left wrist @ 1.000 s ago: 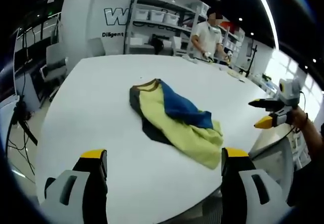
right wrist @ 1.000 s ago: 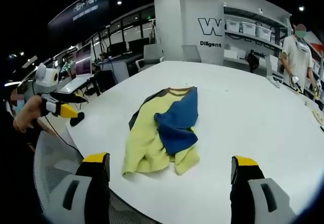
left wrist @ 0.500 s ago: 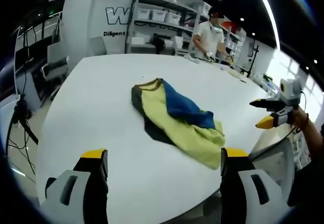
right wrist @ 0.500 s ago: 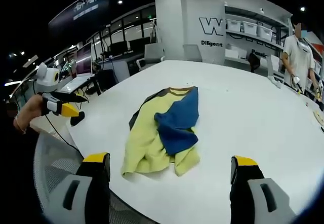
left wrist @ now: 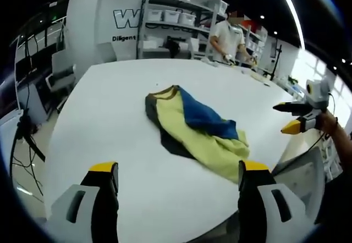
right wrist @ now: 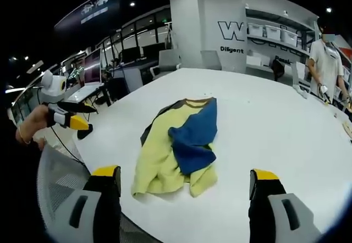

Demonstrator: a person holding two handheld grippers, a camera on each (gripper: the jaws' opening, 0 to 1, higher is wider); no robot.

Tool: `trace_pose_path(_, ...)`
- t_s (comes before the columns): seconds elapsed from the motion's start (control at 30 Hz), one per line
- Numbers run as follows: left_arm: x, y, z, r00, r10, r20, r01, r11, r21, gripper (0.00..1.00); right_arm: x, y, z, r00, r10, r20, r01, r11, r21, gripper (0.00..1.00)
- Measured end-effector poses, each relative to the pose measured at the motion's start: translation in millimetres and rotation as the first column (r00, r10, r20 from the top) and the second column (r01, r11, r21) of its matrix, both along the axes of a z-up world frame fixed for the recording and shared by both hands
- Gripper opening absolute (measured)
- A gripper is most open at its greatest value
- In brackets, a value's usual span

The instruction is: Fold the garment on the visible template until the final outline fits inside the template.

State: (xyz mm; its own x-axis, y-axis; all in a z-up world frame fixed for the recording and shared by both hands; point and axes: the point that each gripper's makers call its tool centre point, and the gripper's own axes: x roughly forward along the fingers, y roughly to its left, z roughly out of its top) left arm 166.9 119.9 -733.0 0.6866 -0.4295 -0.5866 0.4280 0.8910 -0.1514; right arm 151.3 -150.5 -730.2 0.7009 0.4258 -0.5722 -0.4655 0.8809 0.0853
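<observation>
Since the earlier pictures both views have shifted only slightly with the person's hands, and the garment (left wrist: 195,130) lies as it did on the white worktop (left wrist: 110,105), its shape unchanged. It is a crumpled top in pale yellow with a blue panel thrown over it and a dark part along one side, its collar pointing toward the far edge of the worktop. It sits near the middle of the worktop, closer to the near edge where the person stands, with bare white surface all around it and nothing resting on it. No template outline can be made out on the surface. In the left gripper view the left gripper (left wrist: 176,171) hangs above the near edge with its two yellow-tipped jaws spread wide apart and holding nothing; the garment lies ahead of it and slightly toward the right jaw. The right gripper (left wrist: 294,117) enters that view from the right, held in a hand beyond the worktop's edge, well apart from the cloth. In the right gripper view the right gripper's jaws likewise stand wide apart and hold nothing above the near edge. At the left of that view the left gripper (right wrist: 74,115) hovers off the worktop's side. A mesh chair back (right wrist: 60,177) stands just below the near edge. Beyond the far edge are shelves with storage bins (left wrist: 170,23), a wall with large lettering (right wrist: 234,31), and a person in a white shirt (right wrist: 325,61) standing at the far right corner.
</observation>
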Motion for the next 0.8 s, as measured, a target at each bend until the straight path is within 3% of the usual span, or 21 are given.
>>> trace_pose_path(0.37, 15.2, 1.5, -6.3, 1.0, 0.004, -0.013, -0.004, 1.0, 0.007, 0.86, 25.3, 6.6, 5.9, 1.0, 0.007, 0.012, -0.008, 1.0, 0.03, 0.95)
trace_pose_path(0.8, 48.3, -2.1, -8.8, 1.0, 0.025, -0.019, -0.025, 1.0, -0.018, 0.84, 57.7, 17.9, 4.2, 0.999, 0.035, 0.02, -0.036, 0.998, 0.042, 0.94)
